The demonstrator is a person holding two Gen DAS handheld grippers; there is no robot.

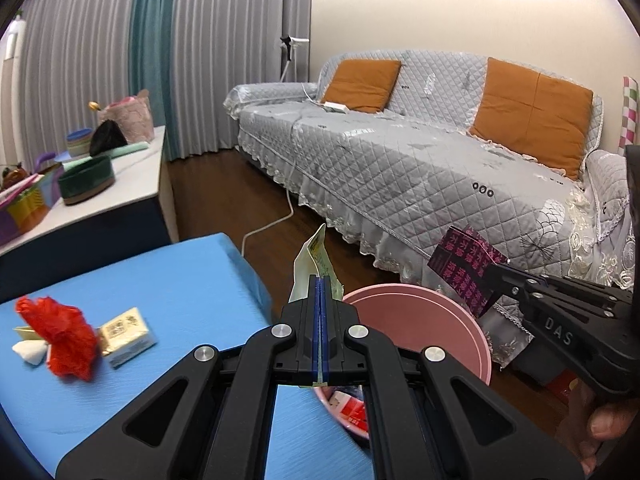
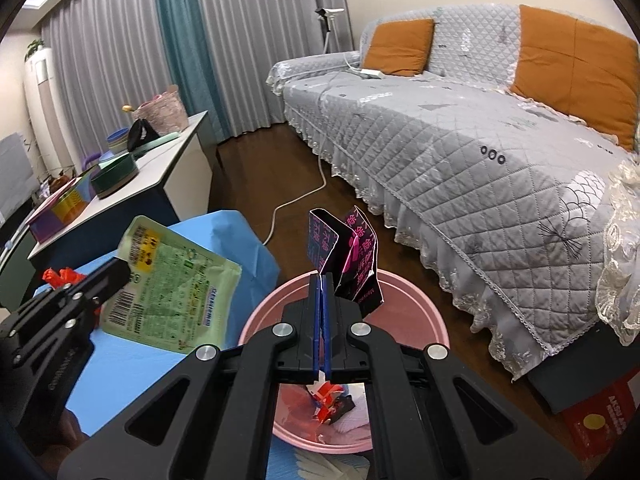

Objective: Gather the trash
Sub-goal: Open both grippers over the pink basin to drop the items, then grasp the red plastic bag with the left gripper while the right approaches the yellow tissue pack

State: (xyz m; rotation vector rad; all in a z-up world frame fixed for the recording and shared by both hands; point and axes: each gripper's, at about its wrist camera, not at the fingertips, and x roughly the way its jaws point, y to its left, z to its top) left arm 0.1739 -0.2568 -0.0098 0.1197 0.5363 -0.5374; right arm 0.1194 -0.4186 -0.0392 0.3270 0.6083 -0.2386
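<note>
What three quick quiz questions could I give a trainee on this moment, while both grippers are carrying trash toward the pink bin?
1. True or false: the left gripper is shut on the pale green pouch.
2. What does the right gripper hold? A) red plastic wrapper B) black and pink wrapper C) tissue pack
3. Name one piece of trash still lying on the blue table.

Key
1. True.
2. B, the black and pink wrapper, held above the pink bin.
3. The red plastic wrapper, or the yellow tissue pack beside it.
</note>
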